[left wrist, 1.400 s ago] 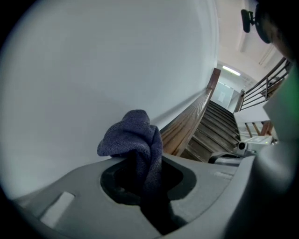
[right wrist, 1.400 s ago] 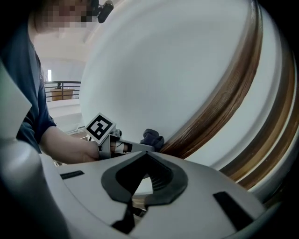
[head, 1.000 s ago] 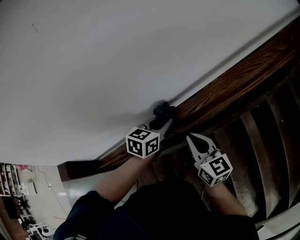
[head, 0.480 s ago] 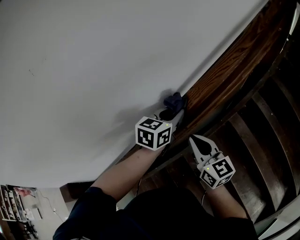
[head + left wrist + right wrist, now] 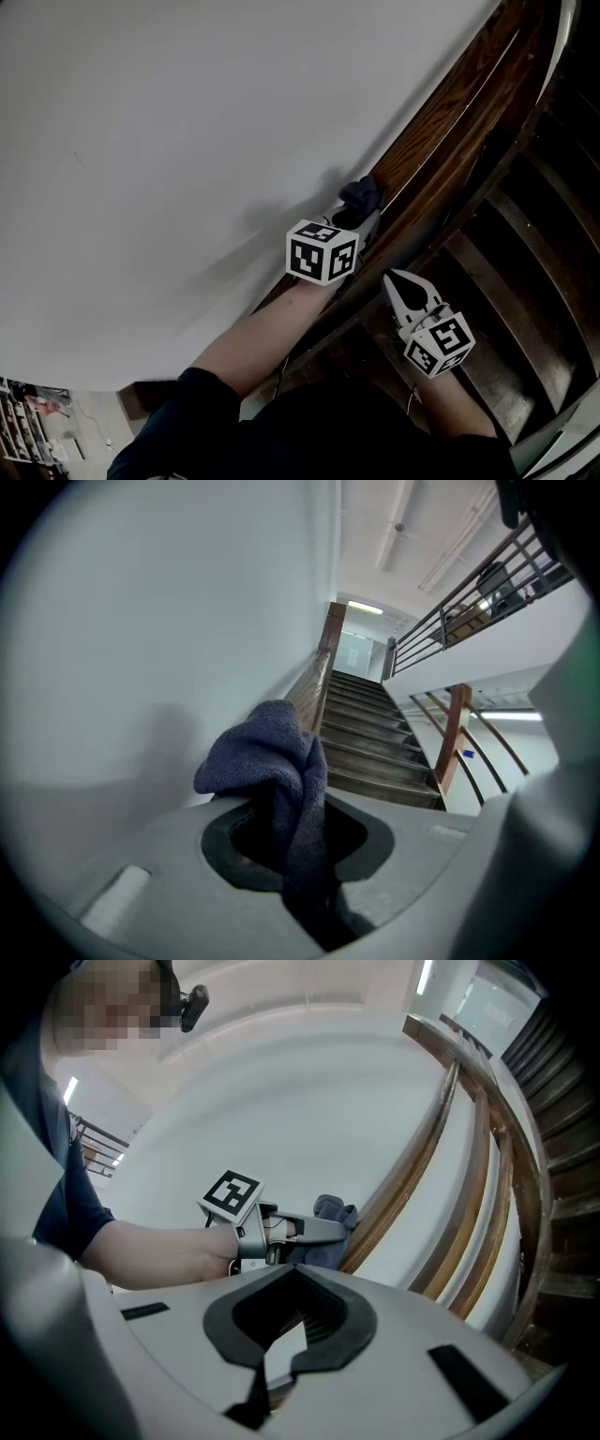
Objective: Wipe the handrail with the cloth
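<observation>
A dark wooden handrail (image 5: 441, 122) runs along a white wall up to the right; it also shows as a brown rail (image 5: 422, 1147) in the right gripper view and as a rail (image 5: 314, 686) rising ahead in the left gripper view. My left gripper (image 5: 361, 211) is shut on a blue-grey cloth (image 5: 361, 194), which presses against the handrail. The cloth (image 5: 277, 771) bunches out between the closed jaws. My right gripper (image 5: 401, 289) hangs below the rail, shut and holding nothing. The left gripper (image 5: 323, 1227) and its cloth (image 5: 333, 1211) appear at the rail.
The white wall (image 5: 187, 122) fills the left. Dark stair treads (image 5: 525, 281) lie under the rail at right. A stair flight (image 5: 366, 752) climbs ahead, with a metal railing (image 5: 469, 602) on an upper landing. Shelves (image 5: 23, 422) stand far below left.
My left gripper has slid the cloth up along the handrail toward the upper right. The right gripper has followed a little below it, still shut.
</observation>
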Available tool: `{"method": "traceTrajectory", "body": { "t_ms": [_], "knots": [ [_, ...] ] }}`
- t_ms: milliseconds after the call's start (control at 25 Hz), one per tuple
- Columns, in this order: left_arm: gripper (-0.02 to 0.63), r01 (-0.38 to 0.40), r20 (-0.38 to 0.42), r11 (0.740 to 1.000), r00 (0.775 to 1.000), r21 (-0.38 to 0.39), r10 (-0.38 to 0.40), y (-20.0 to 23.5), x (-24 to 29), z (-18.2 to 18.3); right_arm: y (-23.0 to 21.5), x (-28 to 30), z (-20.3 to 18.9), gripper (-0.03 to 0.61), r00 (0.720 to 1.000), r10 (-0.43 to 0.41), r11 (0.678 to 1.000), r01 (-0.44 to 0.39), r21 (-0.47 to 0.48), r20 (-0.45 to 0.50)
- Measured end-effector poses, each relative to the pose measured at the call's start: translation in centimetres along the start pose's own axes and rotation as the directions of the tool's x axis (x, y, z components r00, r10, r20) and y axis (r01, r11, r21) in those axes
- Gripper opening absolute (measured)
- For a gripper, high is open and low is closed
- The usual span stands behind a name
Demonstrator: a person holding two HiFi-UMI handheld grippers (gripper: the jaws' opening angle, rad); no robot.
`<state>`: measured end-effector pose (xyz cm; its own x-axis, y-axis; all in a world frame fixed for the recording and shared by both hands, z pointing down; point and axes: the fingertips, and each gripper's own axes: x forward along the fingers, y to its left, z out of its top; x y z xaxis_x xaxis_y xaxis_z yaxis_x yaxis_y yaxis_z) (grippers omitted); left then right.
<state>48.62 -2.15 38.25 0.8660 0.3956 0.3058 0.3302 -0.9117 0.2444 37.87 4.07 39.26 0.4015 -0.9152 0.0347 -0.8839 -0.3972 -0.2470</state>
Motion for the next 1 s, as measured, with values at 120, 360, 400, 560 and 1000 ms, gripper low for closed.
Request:
{"method": "traceTrajectory", "body": {
  "t_ms": [120, 360, 400, 560, 1000],
  "knots": [
    [0.078, 0.030, 0.028, 1.000, 0.999, -0.007, -0.030, -1.7, -1.5, -0.4, 1.7, -0.9, 0.1, 0.008, 0.999, 0.036, 0.999, -0.036, -0.021, 0.000],
    [0.078, 0.025, 0.105, 1.000, 0.994, -0.012, -0.023, -3.2, -8.3, -1.1, 5.8, -0.6, -0.4, 0.008, 0.992, 0.124, 0.991, -0.125, -0.037, -0.029],
    [0.078, 0.021, 0.113, 1.000, 0.993, -0.010, -0.020, -3.3, -9.8, -1.3, 6.9, -0.3, -0.6, 0.008, 0.989, 0.142, 0.989, -0.143, -0.038, -0.034],
    [0.078, -0.022, 0.157, 1.000, 0.987, -0.018, 0.025, -2.9, -16.5, -2.6, 11.7, 0.9, -1.5, 0.008, 0.970, 0.233, 0.971, -0.236, -0.047, -0.063],
    [0.078, -0.181, 0.245, 0.976, 0.947, -0.117, 0.205, -5.9, -34.0, -9.2, 25.7, 0.8, -5.2, 0.008, 0.858, 0.496, 0.864, -0.503, -0.022, -0.137]
  ]
}}
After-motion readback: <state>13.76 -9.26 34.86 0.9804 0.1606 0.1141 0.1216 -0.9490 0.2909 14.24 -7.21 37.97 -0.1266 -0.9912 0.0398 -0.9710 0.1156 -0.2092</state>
